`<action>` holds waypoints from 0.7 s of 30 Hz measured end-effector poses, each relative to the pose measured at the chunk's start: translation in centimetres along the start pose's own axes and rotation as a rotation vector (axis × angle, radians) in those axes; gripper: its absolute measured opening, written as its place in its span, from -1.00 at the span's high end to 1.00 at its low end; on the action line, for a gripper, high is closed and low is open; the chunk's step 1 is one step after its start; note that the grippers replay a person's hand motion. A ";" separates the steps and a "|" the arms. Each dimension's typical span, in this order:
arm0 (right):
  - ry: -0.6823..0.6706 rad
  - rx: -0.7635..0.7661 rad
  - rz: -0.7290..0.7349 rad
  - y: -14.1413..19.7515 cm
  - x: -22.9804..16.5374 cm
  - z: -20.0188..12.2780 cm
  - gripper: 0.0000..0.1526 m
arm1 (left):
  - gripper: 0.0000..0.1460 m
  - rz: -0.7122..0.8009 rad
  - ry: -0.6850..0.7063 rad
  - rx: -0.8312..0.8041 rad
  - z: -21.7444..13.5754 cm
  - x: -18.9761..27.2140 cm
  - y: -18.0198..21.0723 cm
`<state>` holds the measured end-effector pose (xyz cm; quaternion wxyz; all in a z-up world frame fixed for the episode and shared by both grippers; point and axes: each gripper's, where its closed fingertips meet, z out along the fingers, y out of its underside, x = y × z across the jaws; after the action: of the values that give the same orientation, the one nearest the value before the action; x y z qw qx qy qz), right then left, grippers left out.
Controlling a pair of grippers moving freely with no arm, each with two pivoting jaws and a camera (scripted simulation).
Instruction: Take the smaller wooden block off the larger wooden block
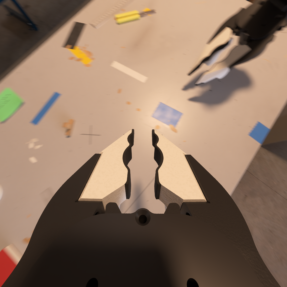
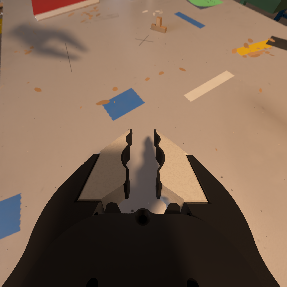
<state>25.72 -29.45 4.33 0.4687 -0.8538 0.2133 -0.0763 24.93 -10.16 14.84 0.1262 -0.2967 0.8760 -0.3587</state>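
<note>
In the right wrist view, the smaller wooden block [image 2: 158, 21] stands upright on the larger wooden block [image 2: 158, 29], far ahead on the table beyond a pencilled cross. In the blurred left wrist view the two blocks [image 1: 68, 127] show as one shape to the left of my fingers. My left gripper [image 1: 142, 130] is open and empty above the table. My right gripper [image 2: 142, 130] is open and empty, well short of the blocks. It also shows in the left wrist view [image 1: 201, 77] at the upper right, hovering over its shadow.
A red book [image 2: 62, 7] lies at the far left and a green sheet [image 2: 205, 2] at the far edge. Blue tape patches [image 2: 123, 104], a white strip [image 2: 208, 85], yellow tape [image 2: 253, 47] and wood chips lie flat. A yellow-handled tool [image 1: 128, 16] lies far off. The table edge [image 1: 254, 155] runs at the right.
</note>
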 end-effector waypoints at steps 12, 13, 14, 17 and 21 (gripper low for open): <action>-0.004 0.119 -0.017 -1.6 0.4 -0.2 0.62 | 0.66 -0.006 -0.118 -0.261 2.9 -17.8 3.0; 0.016 0.113 -0.007 -1.5 0.9 -0.1 0.61 | 0.65 0.008 -0.120 -0.305 3.8 -18.7 3.7; 0.040 0.113 -0.004 -1.6 1.3 -0.1 0.58 | 0.64 0.027 -0.122 -0.350 4.6 -19.4 4.5; 0.120 0.152 -0.038 -2.3 2.5 -0.4 0.56 | 0.63 0.075 -0.097 -0.415 6.9 -20.3 5.7; 0.117 0.189 -0.024 -3.4 2.9 0.1 0.55 | 0.60 0.097 0.008 -0.442 9.5 -19.4 5.8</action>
<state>29.39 -28.98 6.91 0.5331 -0.8022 0.2220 -0.1514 41.92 -0.29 4.22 0.0718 -0.2732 0.9470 -0.1529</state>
